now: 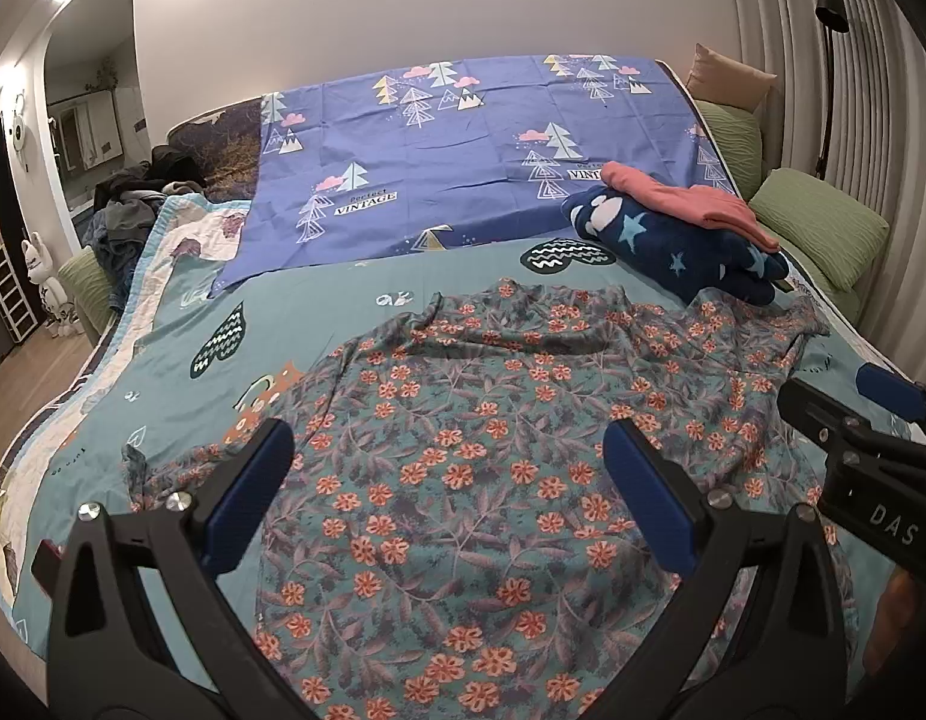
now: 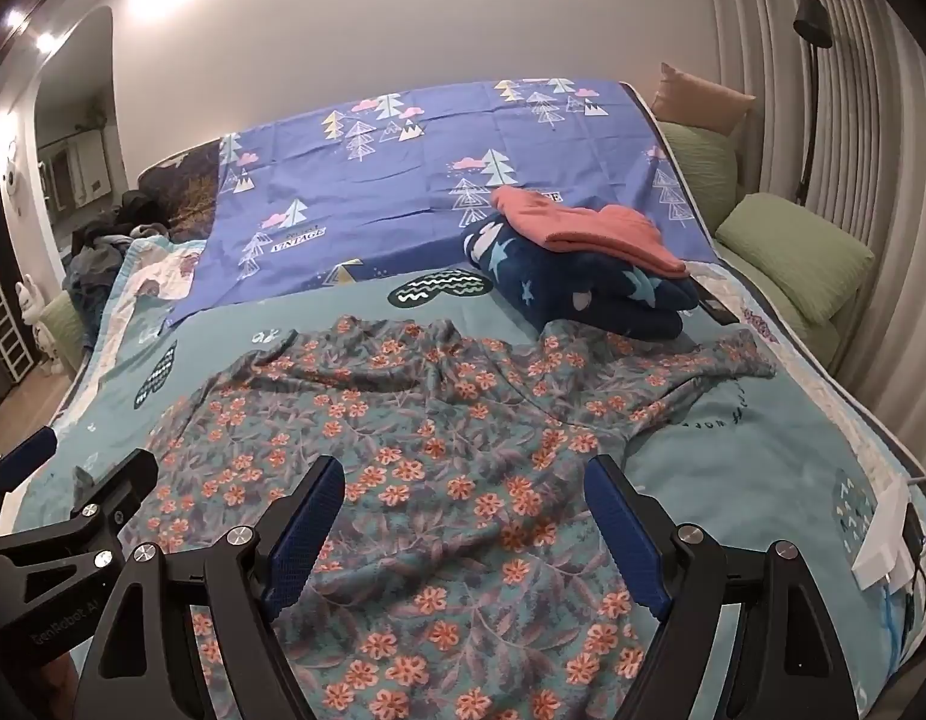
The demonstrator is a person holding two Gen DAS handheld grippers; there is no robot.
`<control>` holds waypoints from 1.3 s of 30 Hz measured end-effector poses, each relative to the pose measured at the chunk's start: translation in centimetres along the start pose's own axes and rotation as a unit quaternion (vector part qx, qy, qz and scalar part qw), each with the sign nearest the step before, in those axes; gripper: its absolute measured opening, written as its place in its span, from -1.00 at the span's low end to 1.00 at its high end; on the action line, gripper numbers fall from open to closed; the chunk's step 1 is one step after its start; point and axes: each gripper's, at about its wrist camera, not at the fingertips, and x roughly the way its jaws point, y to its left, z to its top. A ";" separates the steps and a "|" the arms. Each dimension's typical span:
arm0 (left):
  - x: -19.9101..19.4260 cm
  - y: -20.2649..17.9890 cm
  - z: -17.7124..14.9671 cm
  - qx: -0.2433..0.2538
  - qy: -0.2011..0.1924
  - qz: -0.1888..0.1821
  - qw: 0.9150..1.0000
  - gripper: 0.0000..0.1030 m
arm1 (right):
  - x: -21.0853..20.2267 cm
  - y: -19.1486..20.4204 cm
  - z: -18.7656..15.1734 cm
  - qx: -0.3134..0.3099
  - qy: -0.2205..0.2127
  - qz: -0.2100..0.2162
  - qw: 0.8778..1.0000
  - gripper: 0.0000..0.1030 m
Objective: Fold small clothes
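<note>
A teal garment with orange flowers (image 1: 493, 450) lies spread and wrinkled on the bed; it also shows in the right wrist view (image 2: 438, 468). My left gripper (image 1: 450, 456) is open and empty, hovering over the garment's near part. My right gripper (image 2: 466, 492) is open and empty over the same garment, to the right of the left one; it also shows at the right edge of the left wrist view (image 1: 871, 420). A folded pink garment (image 1: 691, 201) lies on a folded navy star-print one (image 1: 685, 246) at the back right.
The bed has a teal quilt (image 1: 318, 312) and a purple tree-print sheet (image 1: 463, 162) behind it. Green pillows (image 1: 823, 228) lie along the right side. A pile of dark clothes (image 1: 132, 198) sits at the back left. A white power strip (image 2: 883, 546) lies at the right bed edge.
</note>
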 end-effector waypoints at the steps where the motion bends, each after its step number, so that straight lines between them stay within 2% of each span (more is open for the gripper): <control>1: 0.0 0.0 0.0 0.000 0.000 0.000 1.000 0.99 | 0.0 0.0 0.0 0.000 0.000 0.000 1.000 0.63; 26: -0.3 0.9 0.2 -0.004 0.004 0.010 1.000 0.99 | 0.0 0.0 0.6 -0.003 0.016 0.010 1.000 0.63; 28: -0.3 0.9 0.2 -0.002 -0.001 0.011 1.000 0.99 | 0.0 0.2 0.6 -0.006 0.019 0.010 1.000 0.63; 29: -0.3 0.9 0.1 0.000 -0.003 0.012 1.000 0.99 | 0.2 0.0 0.6 -0.009 0.033 0.007 0.999 0.63; 34: -0.3 0.7 0.1 0.015 0.007 0.021 1.000 0.99 | 0.3 0.1 0.6 -0.006 0.046 0.009 0.999 0.63; 36: -0.3 0.6 0.1 0.025 0.012 0.028 0.999 0.99 | 0.3 0.2 0.6 -0.009 0.038 0.008 0.999 0.63; 39: -0.3 1.1 -0.1 0.015 0.007 0.025 1.000 0.99 | 0.5 0.5 0.5 -0.017 0.030 0.004 0.999 0.63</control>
